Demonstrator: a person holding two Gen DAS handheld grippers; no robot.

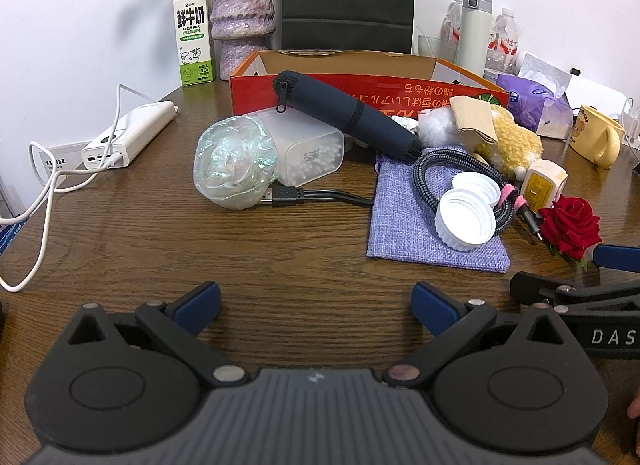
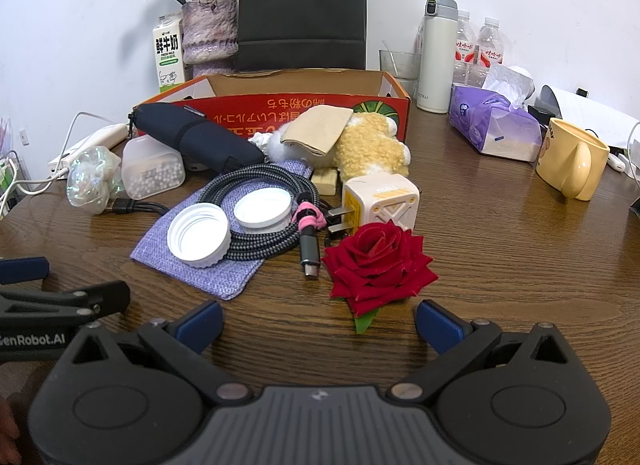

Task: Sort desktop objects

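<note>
- The left gripper (image 1: 316, 307) is low over the brown table (image 1: 280, 257). Its blue fingers are wide apart and hold nothing.
- The right gripper (image 2: 319, 323) is also low over the table. Its fingers are wide apart too, with nothing in them.
- Just past the right gripper lies a red rose (image 2: 378, 263), flat on the wood.
- Left of the rose is a purple cloth bag (image 2: 208, 269). Two white lids (image 2: 199, 240) sit on it, next to a coiled gray cable (image 2: 272, 193).
- Behind the rose is a small white and yellow plug (image 2: 380, 201).
- In the left view, a shiny clear ball of wrap (image 1: 234, 161) touches a frosted box of white beads (image 1: 308, 155).
- A long dark blue pouch (image 1: 344, 111) leans on that box.
- A fluffy yellow toy (image 2: 372, 149) lies beside the pouch, with a tan cloth (image 2: 318, 129) on top.
- Behind them all is a red cardboard box (image 2: 304, 105), open at the top.
- Far back are a milk carton (image 1: 194, 35), a purple vase (image 1: 242, 17), a black paper bag (image 2: 302, 9) and a white flask (image 2: 438, 53).
- On the right are a purple tissue pack (image 2: 496, 125) and a yellow mug (image 2: 570, 159).
</note>
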